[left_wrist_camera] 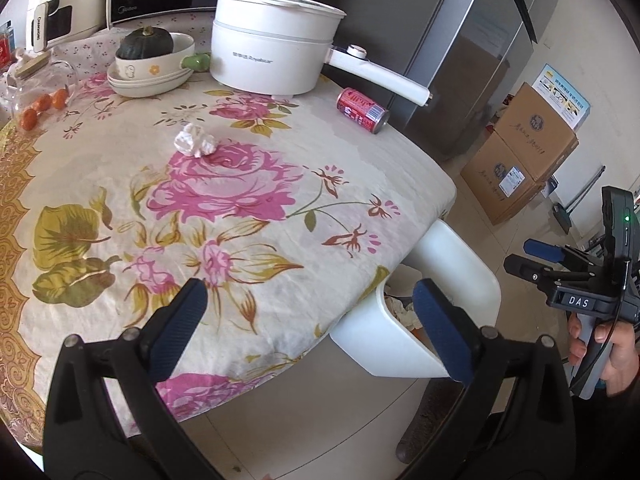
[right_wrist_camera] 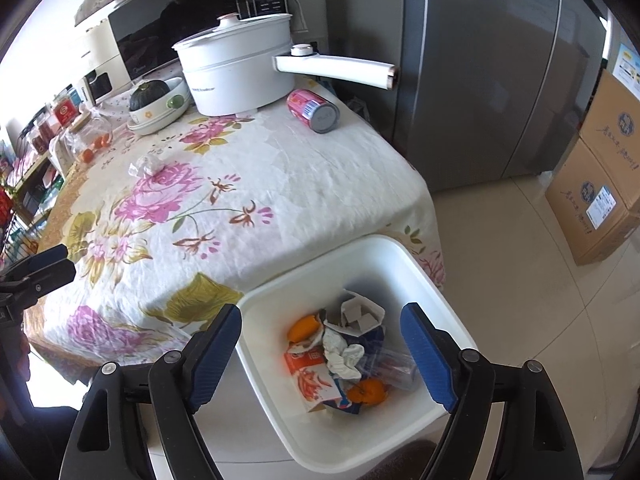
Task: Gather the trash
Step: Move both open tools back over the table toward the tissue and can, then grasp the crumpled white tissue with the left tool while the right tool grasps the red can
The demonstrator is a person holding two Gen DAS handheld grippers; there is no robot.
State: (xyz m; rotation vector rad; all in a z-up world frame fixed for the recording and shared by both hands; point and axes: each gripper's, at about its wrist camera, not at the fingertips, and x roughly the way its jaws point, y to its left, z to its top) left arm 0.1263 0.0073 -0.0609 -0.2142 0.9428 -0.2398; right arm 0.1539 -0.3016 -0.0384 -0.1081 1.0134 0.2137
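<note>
While both grippers are hanging over the near corner of the table (left_wrist_camera: 248, 208), nothing is sitting between either pair of jaws. Fridge (right_wrist_camera: 480, 72) is standing past the table's far right edge, cardboard boxes (right_wrist_camera: 600, 184) sitting on the floor beside it. White bin (right_wrist_camera: 400, 252) is sitting on the floor just beside the table's near right corner, holding orange peel, cartons and crumpled paper. White pot (left_wrist_camera: 272, 52) is sitting at the far edge, handle sticking out past the right edge. Red can (left_wrist_camera: 362, 110) is lying on its side near the far right corner, just beside the pot. Crumpled tissue (left_wrist_camera: 195, 141) is lying mid-table, well apart from the can. Left gripper (left_wrist_camera: 308, 332) is showing its fingers spread wide, empty, straddling the table's near edge. Right gripper (right_wrist_camera: 320, 360) is also spread, empty, hanging over the bin.
</note>
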